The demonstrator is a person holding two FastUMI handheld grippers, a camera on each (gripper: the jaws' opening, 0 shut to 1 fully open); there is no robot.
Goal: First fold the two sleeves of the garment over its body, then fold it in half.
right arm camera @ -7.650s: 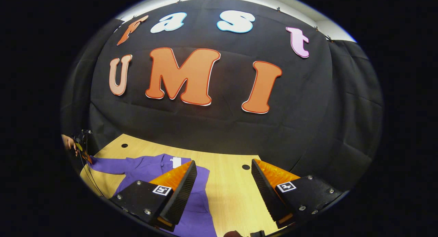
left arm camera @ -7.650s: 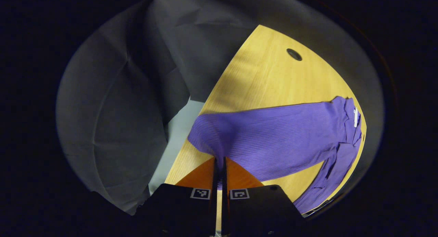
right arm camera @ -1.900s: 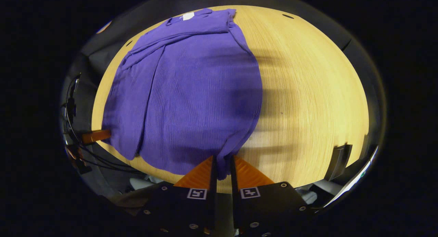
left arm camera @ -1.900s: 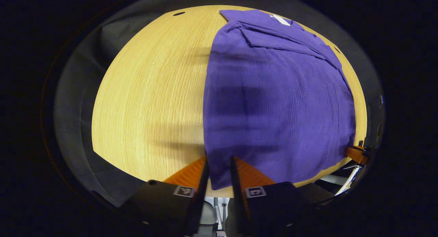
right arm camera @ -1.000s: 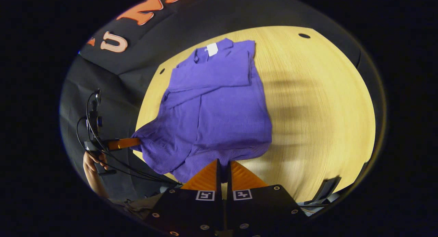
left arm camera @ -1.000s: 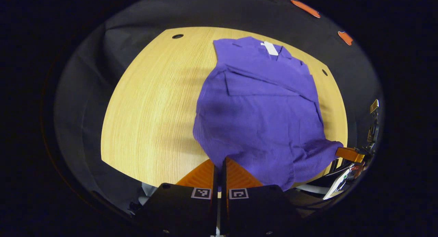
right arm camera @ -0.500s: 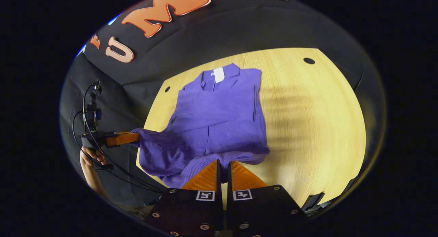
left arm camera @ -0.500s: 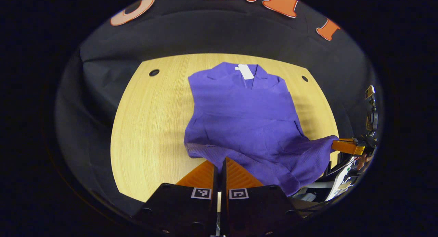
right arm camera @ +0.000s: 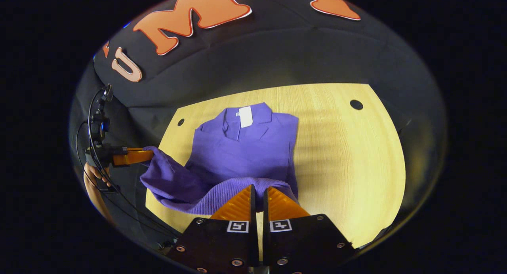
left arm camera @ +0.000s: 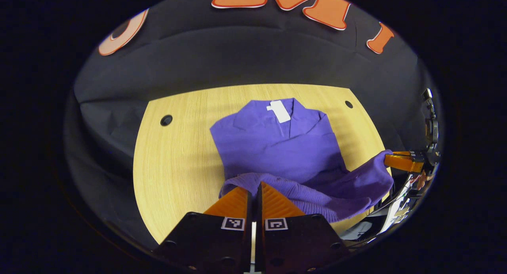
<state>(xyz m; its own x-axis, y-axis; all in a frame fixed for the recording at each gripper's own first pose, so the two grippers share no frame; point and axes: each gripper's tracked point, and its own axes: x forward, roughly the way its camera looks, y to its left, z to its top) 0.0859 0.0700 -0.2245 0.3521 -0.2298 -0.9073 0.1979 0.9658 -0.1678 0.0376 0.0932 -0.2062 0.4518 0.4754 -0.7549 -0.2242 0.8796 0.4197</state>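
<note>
Here the left gripper (left arm camera: pixel 253 189) is pinching one corner of the purple garment's (left arm camera: pixel 277 147) lower hem, its fingers closed on the cloth, and lifting it off the counter (left arm camera: pixel 178 147). The garment's upper half is lying flat mid-counter, collar and white label (left arm camera: pixel 279 111) toward the wall. The right gripper (right arm camera: pixel 259 195) is clamping the opposite hem corner likewise, so both corners are travelling level, probably to bring the hem over toward the collar for the half fold.

The sweater (left arm camera: pixel 277 147) lay mid-table (left arm camera: pixel 178 155), collar toward the far edge, its hem lifted at the near edge between my two grippers.
</note>
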